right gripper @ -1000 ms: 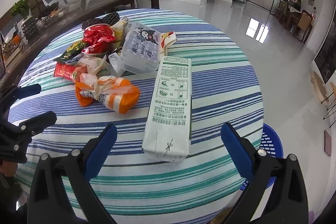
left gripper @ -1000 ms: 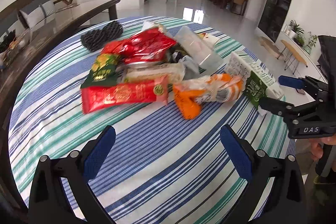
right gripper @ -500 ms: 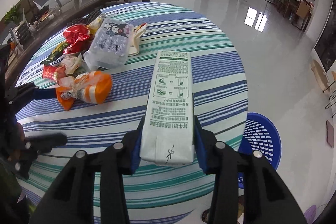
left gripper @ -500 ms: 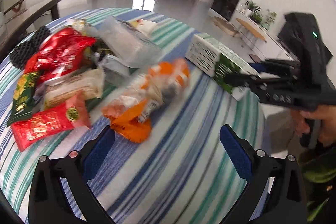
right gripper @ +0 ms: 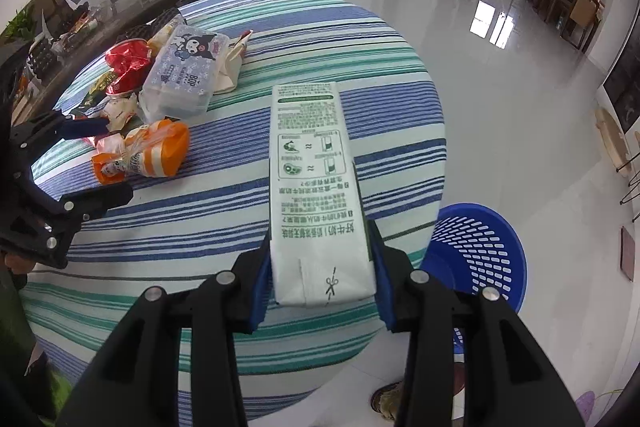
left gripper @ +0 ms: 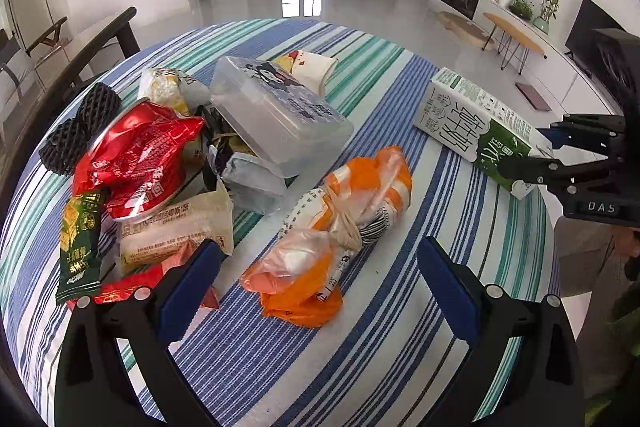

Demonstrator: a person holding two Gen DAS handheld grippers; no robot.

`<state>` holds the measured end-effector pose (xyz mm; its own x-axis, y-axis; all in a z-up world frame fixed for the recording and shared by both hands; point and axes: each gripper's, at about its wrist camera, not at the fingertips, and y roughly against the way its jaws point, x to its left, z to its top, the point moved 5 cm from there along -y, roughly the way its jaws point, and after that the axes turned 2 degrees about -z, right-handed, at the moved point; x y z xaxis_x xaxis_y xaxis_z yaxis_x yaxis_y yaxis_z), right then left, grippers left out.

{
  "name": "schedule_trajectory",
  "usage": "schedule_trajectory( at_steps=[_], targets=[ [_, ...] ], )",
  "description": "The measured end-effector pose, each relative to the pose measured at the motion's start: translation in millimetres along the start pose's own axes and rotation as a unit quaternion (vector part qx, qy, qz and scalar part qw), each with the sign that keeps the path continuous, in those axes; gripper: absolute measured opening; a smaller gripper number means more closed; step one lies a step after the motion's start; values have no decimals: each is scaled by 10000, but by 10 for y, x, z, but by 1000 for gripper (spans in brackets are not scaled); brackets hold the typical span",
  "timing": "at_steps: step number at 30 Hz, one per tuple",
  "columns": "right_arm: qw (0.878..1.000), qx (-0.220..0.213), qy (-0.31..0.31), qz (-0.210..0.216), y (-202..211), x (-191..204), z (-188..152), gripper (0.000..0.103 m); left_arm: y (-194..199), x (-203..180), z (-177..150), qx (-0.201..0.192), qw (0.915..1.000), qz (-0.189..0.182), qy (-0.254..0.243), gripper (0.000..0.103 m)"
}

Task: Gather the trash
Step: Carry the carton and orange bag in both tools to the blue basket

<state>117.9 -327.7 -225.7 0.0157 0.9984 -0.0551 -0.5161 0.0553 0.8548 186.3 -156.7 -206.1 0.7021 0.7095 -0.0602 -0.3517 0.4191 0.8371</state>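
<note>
A white and green milk carton (right gripper: 312, 179) is clamped at its near end between the blue pads of my right gripper (right gripper: 320, 283), which is shut on it. The left wrist view shows the same carton (left gripper: 472, 123) tilted above the table's right edge in the right gripper (left gripper: 552, 155). My left gripper (left gripper: 318, 267) stands open just short of a knotted orange plastic bag (left gripper: 352, 203), with nothing between its fingers. The bag (right gripper: 156, 151) lies on the striped tablecloth (left gripper: 280, 367).
A blue perforated basket (right gripper: 476, 251) stands on the floor right of the round table. A trash pile sits at the table's left: clear plastic box (left gripper: 276, 115), red foil bag (left gripper: 140, 155), green packet (left gripper: 80, 243), black foam net (left gripper: 80, 131), paper cup (left gripper: 308, 67).
My right gripper has shut on the milk carton and holds it near the table's edge. The left gripper has swung over to face the orange bag, still open.
</note>
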Motion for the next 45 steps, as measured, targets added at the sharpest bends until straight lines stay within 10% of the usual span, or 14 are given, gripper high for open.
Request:
schedule_trajectory(
  at_steps=[5,9,14,18,23,32,45],
  targets=[
    [9999,164,38,0,-1,-68,30,42,79,-261,-169,297,9956,-730,-499,87],
    [9993,281,199,-136,-22,-62,139,63,108,-232,-95,153,9982,-353,-467,89],
    [9978,443,481,-87,-62,51,381,64,-70,-108,74,299,9993,-76,-191,88],
    [9958,653,632,-133,-129,98,427,40,-144,-125,100,535,9984,-7,-164,49],
    [9986,345,391,70,60,8,449,40,-7,-133,122,349,9992,-152,77,45],
    [9978,-64,-579,-318,355,-1161,303,40,201,-1021,711,-69,9943,-1046,216,45],
    [9816,284,-1782,-620,-293,-2584,-384,40,-1349,-2571,1226,641,9862,-1514,202,46]
  ],
)
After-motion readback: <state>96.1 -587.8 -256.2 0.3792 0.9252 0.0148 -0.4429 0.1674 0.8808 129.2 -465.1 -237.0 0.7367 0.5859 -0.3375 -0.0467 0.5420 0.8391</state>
